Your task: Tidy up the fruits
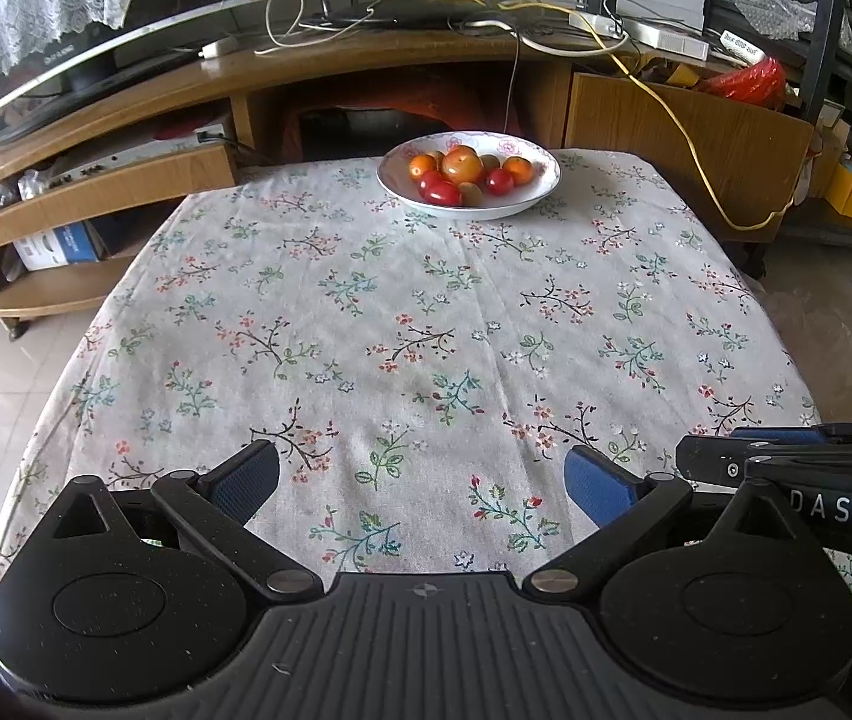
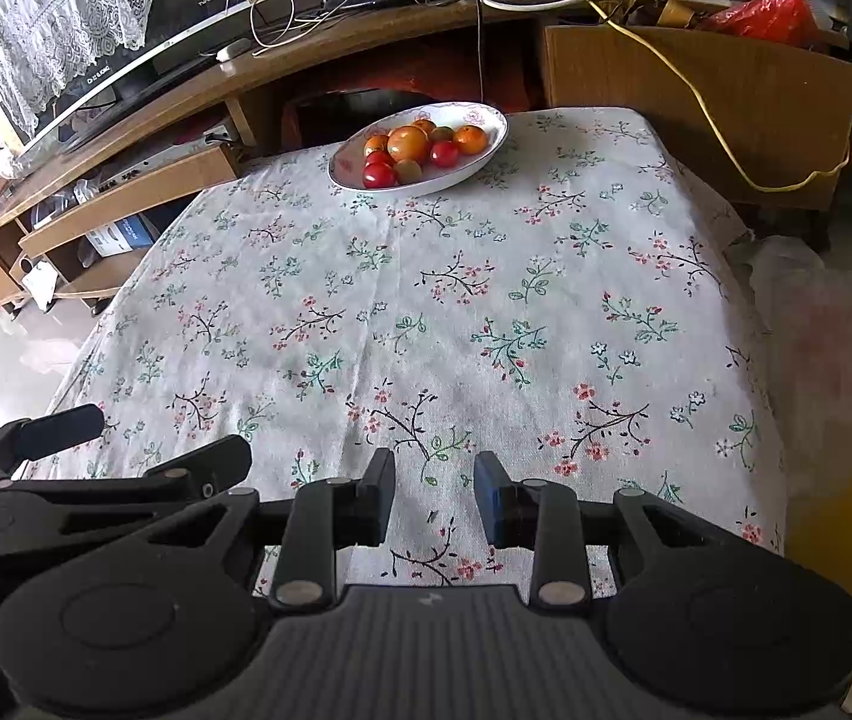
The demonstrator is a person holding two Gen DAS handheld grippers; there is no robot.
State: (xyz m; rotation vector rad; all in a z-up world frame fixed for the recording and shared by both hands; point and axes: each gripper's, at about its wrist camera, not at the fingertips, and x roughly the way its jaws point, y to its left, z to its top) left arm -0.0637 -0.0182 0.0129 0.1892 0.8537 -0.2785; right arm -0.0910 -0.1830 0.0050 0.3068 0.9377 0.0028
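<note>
Left wrist view: the left gripper [image 1: 423, 480] hangs wide and empty at lower frame; the fruits [image 1: 467, 175] all sit heaped in the bowl [image 1: 531, 195] at upper centre, so the sorting looks done. Right wrist view: the right gripper [image 2: 434, 495] is narrower, empty; the bowl's [image 2: 489, 147] oval runs lower-left to upper-right.
</note>
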